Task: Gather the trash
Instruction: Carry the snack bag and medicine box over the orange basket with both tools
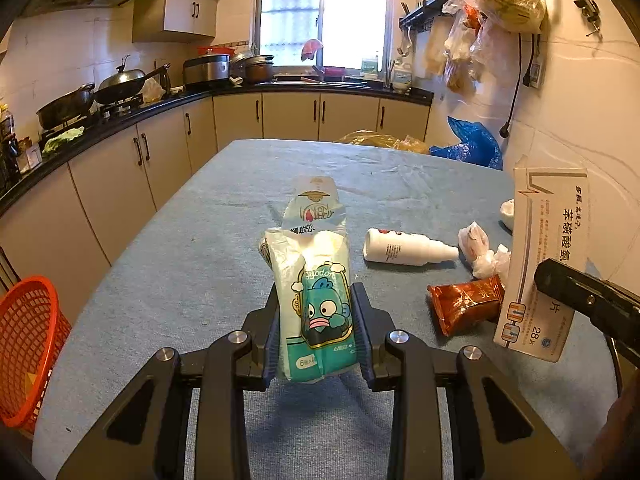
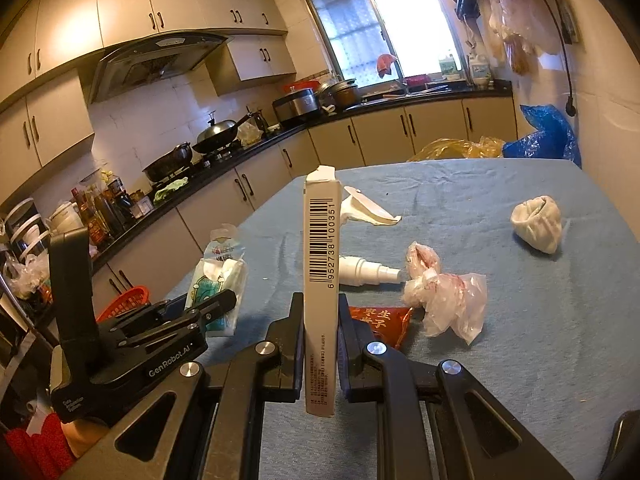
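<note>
A: Starting at the left: orange basket [image 1: 30, 344] sitting beside the blue-covered table [image 1: 192, 248], likely meant for the trash. Left gripper [image 1: 316, 328] clenching a soft tissue pack [image 1: 316, 280], holding it upright above the cloth. Light and squashy by the look of it, film wrap probably slippery; gripping low across the broad faces, as here, seeming sound.

B: Continuing rightward: right gripper [image 2: 320, 352] closing fully on a flat medicine box [image 2: 320, 280], standing it on edge clear of the table. Thin card, light, likely crushing under a hard squeeze; pinching the wide faces near the lower end.

A: Lying further right, still on the cloth: white spray bottle [image 2: 370, 270], red snack wrapper [image 2: 380, 322], crumpled plastic bag [image 2: 444, 300], and well apart a white wad [image 2: 538, 230].
</note>
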Motion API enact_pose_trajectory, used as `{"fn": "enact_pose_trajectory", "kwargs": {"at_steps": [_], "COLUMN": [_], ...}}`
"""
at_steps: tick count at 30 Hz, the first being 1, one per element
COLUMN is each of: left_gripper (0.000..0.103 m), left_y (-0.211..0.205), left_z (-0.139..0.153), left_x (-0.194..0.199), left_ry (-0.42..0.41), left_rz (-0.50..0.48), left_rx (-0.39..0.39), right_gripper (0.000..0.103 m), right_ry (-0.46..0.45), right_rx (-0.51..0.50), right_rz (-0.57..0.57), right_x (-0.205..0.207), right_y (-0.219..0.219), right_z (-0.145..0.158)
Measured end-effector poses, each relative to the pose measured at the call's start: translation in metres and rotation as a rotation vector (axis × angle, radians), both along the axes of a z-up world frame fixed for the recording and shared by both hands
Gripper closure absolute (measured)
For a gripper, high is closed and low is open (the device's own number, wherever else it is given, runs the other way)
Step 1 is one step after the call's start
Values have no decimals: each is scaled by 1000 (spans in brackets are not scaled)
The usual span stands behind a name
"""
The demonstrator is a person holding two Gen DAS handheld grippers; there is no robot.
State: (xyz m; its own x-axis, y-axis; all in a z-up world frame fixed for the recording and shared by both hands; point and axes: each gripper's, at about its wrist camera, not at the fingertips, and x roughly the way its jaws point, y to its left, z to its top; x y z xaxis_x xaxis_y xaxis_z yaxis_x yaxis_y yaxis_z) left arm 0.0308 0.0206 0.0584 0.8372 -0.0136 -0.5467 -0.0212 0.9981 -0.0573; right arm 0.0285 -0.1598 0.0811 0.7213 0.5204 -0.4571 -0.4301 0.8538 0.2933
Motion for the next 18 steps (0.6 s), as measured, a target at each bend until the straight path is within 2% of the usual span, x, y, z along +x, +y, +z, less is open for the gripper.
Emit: {"fn": "enact_pose_trajectory", "kwargs": {"at_steps": [7, 11, 18], "left_gripper": [72, 72, 72], "left_y": [0, 1, -4], "left_z": [1, 5, 15], "left_x": [-1, -4, -27], "left_ry": [-6, -15, -41], "left_rz": [4, 22, 9], "left_rx": [13, 36, 69], "right_gripper": [89, 89, 89], "right_ry": [-13, 11, 1], "right_rx": [-8, -5, -40], "right_rz": [-12, -43, -36], "right_x": [-2, -4, -38], "right_y": [1, 0, 17], "right_z": [3, 4, 12]}}
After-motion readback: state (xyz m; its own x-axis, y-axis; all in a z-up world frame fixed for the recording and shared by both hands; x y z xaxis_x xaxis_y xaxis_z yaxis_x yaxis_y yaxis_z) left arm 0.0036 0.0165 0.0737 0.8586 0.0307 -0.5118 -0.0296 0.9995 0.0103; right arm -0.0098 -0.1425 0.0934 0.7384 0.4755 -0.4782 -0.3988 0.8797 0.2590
